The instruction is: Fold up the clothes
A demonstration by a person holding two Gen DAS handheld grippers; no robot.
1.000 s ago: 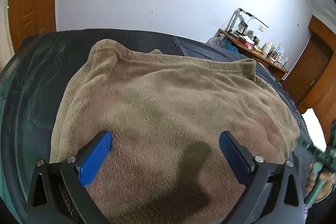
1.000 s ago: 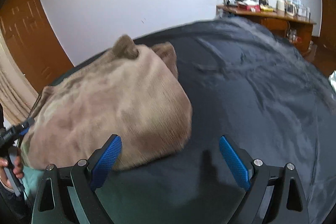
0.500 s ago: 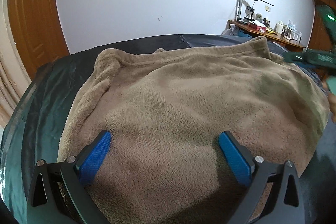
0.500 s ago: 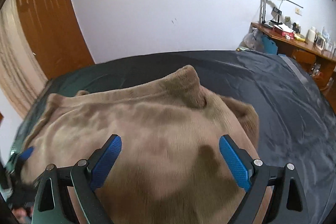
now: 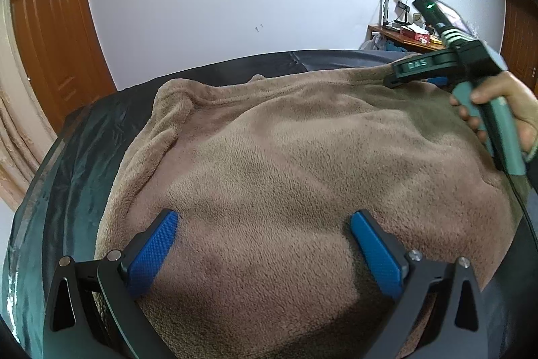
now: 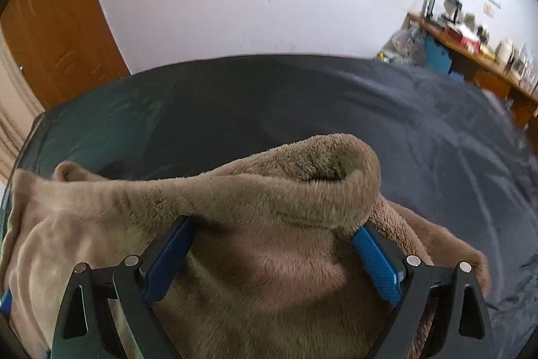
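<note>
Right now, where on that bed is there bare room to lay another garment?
The dark cover lies bare beyond and right of the brown fleece, toward the desk. A narrow strip runs left of it. The near middle is crowded.

One brown fleece garment [image 5: 302, 164] lies on one dark bed [image 5: 77, 157]. Two tongs: left tongs [image 5: 262, 244], right tongs [image 6: 272, 254]. One hand [image 5: 504, 110] at three o'clock. Two wooden doors [image 5: 53, 32].
</note>
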